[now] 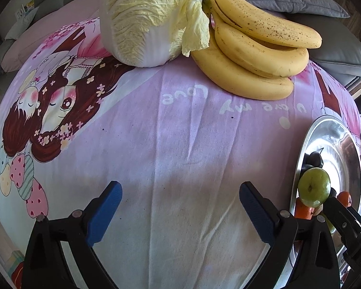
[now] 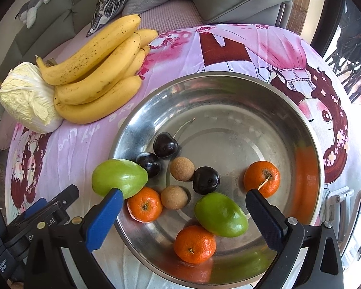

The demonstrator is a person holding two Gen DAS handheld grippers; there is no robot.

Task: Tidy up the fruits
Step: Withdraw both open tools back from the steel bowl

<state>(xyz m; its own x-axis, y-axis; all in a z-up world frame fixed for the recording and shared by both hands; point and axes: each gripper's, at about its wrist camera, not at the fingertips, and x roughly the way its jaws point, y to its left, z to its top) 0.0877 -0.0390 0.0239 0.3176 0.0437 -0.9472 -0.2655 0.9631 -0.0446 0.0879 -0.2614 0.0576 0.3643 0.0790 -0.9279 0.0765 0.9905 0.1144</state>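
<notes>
Tongs both gaping: left [image 1: 180, 214] low over cloth [image 1: 180, 132], right [image 2: 184, 219] above bowl [image 2: 228, 82].

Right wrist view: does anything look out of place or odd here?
One green fruit perches on the metal bowl's left rim, half outside, seemingly against the right tongs' blue fingertip; the other small fruits lie inside. A napa cabbage, not a fruit, sits beside the bananas.

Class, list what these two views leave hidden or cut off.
- Left wrist view: most fruit in the steel bowl, hidden by its near rim and the right hand-held gripper.
- Both views: top of the pale napa cabbage, cut off or behind the yellow banana bunch.
</notes>
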